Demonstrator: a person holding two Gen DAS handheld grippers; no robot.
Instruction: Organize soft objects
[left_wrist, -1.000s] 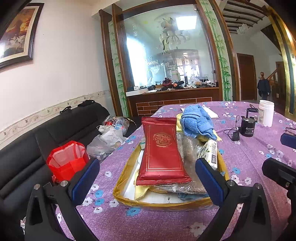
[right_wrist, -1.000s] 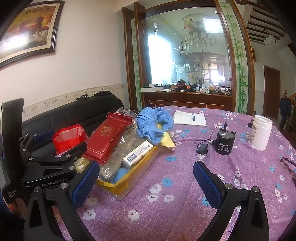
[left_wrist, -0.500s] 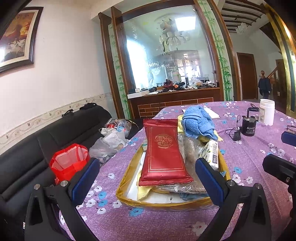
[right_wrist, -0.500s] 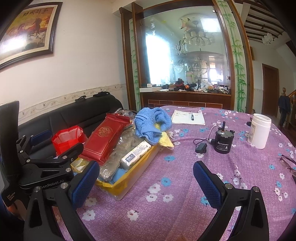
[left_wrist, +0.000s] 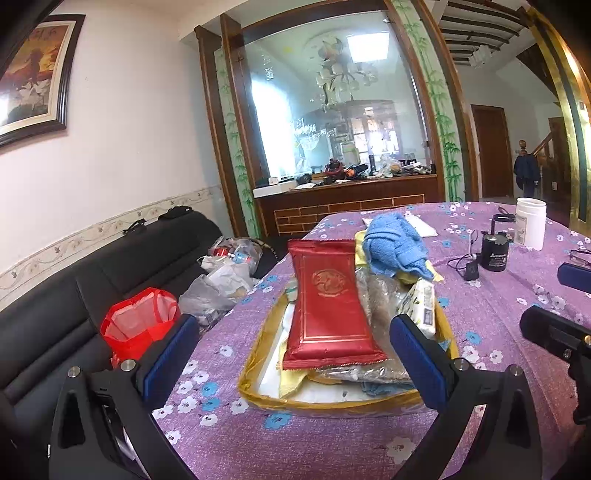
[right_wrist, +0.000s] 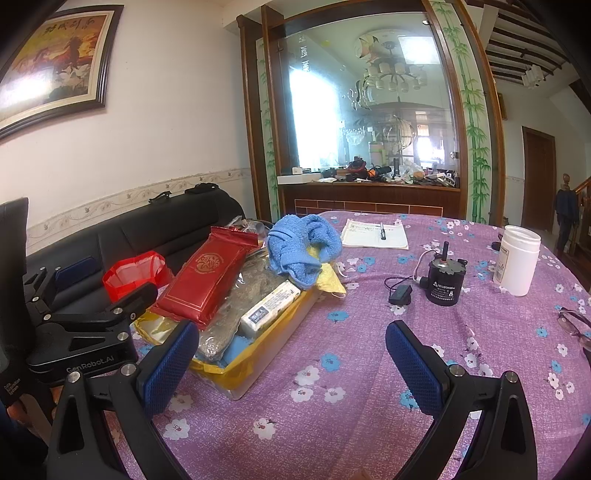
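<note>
both tongs, left (left_wrist: 291, 358) and right (right_wrist: 288, 358), hovered level above the worktop (right_wrist: 369, 350), spread wide, holding nothing.

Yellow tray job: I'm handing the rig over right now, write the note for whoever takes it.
Left gripper: open, empty, held low in front of the yellow tray.
Right gripper: open, empty, over bare purple tablecloth right of the tray.
Tray contents: red packet on top, blue towel bunched at the far end, white tissue pack along the right side, clear bag beneath, yellow cloth spilling over the rim.
Done: nothing visibly sorted; all piled loosely.
Left: lift the items out and arrange them, probably starting with the red packet.
</note>
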